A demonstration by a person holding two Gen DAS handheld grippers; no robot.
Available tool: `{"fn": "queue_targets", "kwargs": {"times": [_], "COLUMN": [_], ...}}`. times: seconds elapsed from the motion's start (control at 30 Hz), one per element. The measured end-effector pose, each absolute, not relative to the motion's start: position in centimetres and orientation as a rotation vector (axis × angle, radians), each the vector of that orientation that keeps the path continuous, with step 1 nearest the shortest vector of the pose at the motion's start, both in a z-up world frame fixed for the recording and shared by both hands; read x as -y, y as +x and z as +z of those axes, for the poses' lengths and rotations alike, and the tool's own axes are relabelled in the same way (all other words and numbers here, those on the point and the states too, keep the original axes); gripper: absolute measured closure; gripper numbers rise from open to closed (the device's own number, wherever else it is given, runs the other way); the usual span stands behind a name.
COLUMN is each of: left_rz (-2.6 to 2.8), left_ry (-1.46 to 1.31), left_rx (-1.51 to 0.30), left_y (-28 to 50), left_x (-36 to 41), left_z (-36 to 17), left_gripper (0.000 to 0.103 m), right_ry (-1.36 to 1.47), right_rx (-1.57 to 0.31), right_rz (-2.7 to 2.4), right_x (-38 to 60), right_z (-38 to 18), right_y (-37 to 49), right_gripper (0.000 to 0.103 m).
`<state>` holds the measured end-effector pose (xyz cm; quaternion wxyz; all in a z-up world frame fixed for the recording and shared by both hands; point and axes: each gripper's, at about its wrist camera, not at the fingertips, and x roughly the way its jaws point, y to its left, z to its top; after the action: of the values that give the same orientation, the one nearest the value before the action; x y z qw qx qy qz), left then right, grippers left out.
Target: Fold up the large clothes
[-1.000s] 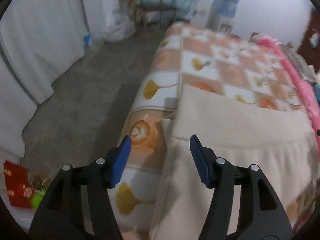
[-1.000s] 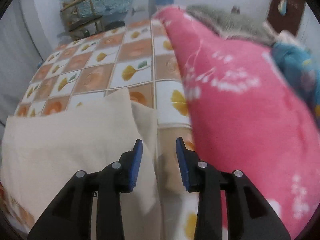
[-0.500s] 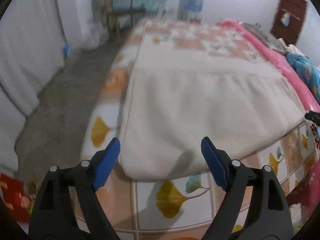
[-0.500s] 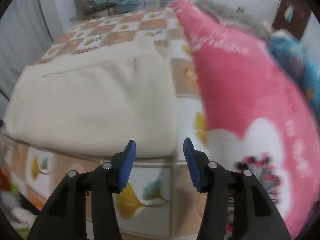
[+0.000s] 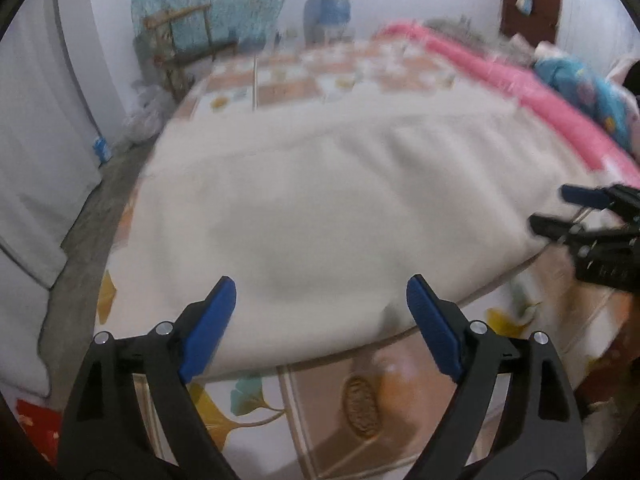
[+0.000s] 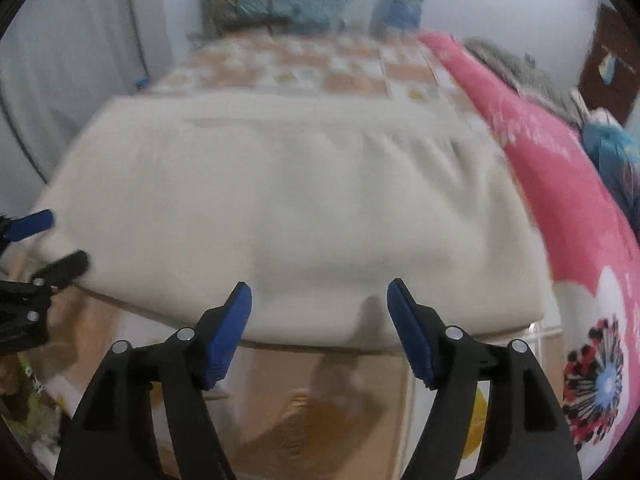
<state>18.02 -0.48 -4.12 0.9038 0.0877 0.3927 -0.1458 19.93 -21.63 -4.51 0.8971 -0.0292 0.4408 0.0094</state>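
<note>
Left wrist view looks down along the left claw [image 5: 320, 312], whose blue pads are spread wide and widening further, with nothing gripped; the near folded edge of the cream garment [image 5: 320, 200] lies just beyond and between the tips, not touched by either pad. The garment is spread flat across the bed [image 5: 360, 392], on a sheet printed with orange squares and yellow ginkgo leaves. At the right edge of this view the right claw [image 5: 560, 212] hovers by the garment's right corner.

Right wrist view shows the right claw [image 6: 320, 316] also parting, its pads released and empty, the same cream garment [image 6: 300, 200] lying just ahead of the tips with its near fold along the bed's front edge. A pink blanket [image 6: 560, 168] runs along the garment's right side, touching it or nearly so. The left claw [image 6: 44, 240] appears at the far left, beside the garment's left corner. Both pictures are blurred by motion.
</note>
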Motion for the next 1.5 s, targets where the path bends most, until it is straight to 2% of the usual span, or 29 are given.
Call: {"fn": "queue_targets", "kwargs": {"times": [0.1, 0.17, 0.27, 0.4, 0.53, 0.73, 0.87, 1.23, 1.5], "left_rz": [-0.256, -0.224, -0.232, -0.234, -0.186, -0.166, -0.135, -0.053, -0.043], "left_ry": [0.186, 0.172, 0.137, 0.101, 0.082, 0.146, 0.186, 0.084, 0.100], "left_rx": [-0.853, -0.875, -0.880, -0.844, -0.816, -0.759, -0.743, -0.877, -0.897], "left_y": [18.8, 19.3, 18.5, 16.2, 13.5, 11.3, 10.2, 10.9, 10.9], "left_x": [0.8, 0.4, -0.3, -1.9, -2.3, -0.5, 0.8, 0.2, 0.6], "left_z": [-5.2, -6.6, -5.6, -3.7, -1.8, 0.5, 1.9, 0.1, -0.2], "left_gripper": [0.015, 0.012, 0.012, 0.012, 0.010, 0.009, 0.008, 0.008, 0.008], "right_ry": [-0.081, -0.099, 0.029, 0.062, 0.089, -0.028, 0.001, 0.080, 0.092], "right_rx": [-0.905, -0.935, -0.967, -0.921, -0.897, -0.720, -0.591, -0.747, -0.831], "right_rz": [0.106, 0.088, 0.092, 0.010, -0.045, -0.132, -0.128, -0.109, -0.106], "right_x": [18.8, 18.2, 20.6, 23.9, 25.1, 22.2, 21.3, 20.8, 20.7], "right_z": [-4.7, -6.6, -6.1, -3.6, -2.4, 0.4, 2.4, 0.7, -0.6], "right_y": [19.9, 20.4, 20.1, 16.7, 13.8, 11.2, 9.1, 11.3, 12.1], "right_gripper": [0.033, 0.025, 0.024, 0.024, 0.015, 0.006, 0.006, 0.006, 0.006]}}
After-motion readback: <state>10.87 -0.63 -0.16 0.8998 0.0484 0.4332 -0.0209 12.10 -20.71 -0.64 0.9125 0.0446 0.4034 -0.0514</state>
